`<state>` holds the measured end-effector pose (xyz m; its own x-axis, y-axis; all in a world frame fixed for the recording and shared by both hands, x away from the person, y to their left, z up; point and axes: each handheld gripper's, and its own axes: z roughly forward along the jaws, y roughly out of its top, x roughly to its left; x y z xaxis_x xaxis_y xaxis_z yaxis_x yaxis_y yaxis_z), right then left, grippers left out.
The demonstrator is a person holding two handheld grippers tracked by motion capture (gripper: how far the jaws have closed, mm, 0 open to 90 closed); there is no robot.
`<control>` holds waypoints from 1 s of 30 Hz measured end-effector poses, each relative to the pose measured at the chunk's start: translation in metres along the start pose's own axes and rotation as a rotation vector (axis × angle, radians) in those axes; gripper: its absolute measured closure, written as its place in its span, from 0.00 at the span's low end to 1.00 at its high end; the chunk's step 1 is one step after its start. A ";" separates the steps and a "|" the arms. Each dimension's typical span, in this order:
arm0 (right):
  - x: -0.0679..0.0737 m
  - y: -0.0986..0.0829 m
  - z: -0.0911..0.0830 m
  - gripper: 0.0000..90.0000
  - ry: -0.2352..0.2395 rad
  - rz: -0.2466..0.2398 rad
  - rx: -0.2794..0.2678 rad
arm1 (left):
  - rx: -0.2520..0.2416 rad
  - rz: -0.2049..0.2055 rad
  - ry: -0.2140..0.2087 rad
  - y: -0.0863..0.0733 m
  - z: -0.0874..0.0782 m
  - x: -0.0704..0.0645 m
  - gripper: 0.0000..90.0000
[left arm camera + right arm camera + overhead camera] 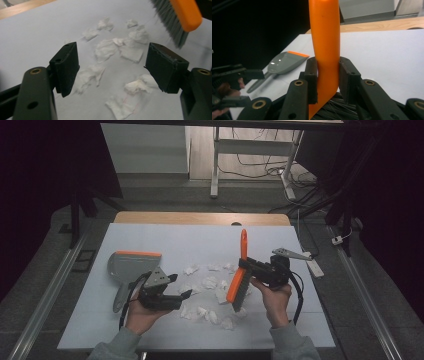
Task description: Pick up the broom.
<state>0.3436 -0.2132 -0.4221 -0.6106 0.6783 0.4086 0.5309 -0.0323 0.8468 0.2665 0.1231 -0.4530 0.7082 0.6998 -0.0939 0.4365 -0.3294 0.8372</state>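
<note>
One dustpan, grey with an orange front lip, lies flat on the white table at far left, its handle trailing toward the near edge. Just right of it the left gripper is held low above the table with its jaws spread wide and nothing between them; its own view looks through the gap onto the paper scraps. One loose cluster of crumpled white tissue scraps lies scattered mid-table, roughly a dozen pieces; exact count cannot be told, since some overlap and some sit behind the brush. One hand brush, orange back with grey bristles, is lifted clear of the table at the right side of the scraps, bristle end down and toward the person, handle pointing up and away. The right gripper is clamped on the orange handle, one jaw on each side of it. Beyond the table's right edge lies one white power strip on the floor.
</note>
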 end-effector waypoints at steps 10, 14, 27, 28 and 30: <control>0.011 -0.013 0.011 0.79 -0.021 0.034 -0.093 | 0.010 0.037 -0.103 0.010 0.023 -0.030 0.31; 0.016 -0.018 0.020 0.79 -0.022 0.031 -0.102 | 0.020 0.048 -0.121 0.012 0.036 -0.039 0.31; 0.027 -0.031 0.027 0.79 -0.010 0.086 -0.161 | -0.024 0.018 -0.049 0.002 0.068 -0.049 0.49; 0.027 -0.032 0.027 0.79 -0.008 0.089 -0.162 | -0.026 0.019 -0.045 0.002 0.069 -0.049 0.51; 0.028 -0.034 0.028 0.79 -0.005 0.095 -0.165 | -0.024 0.015 -0.036 0.000 0.072 -0.049 0.55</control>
<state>0.3250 -0.1726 -0.4485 -0.5594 0.6701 0.4880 0.4819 -0.2161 0.8492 0.2712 0.0432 -0.4871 0.7344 0.6713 -0.0998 0.4120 -0.3241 0.8516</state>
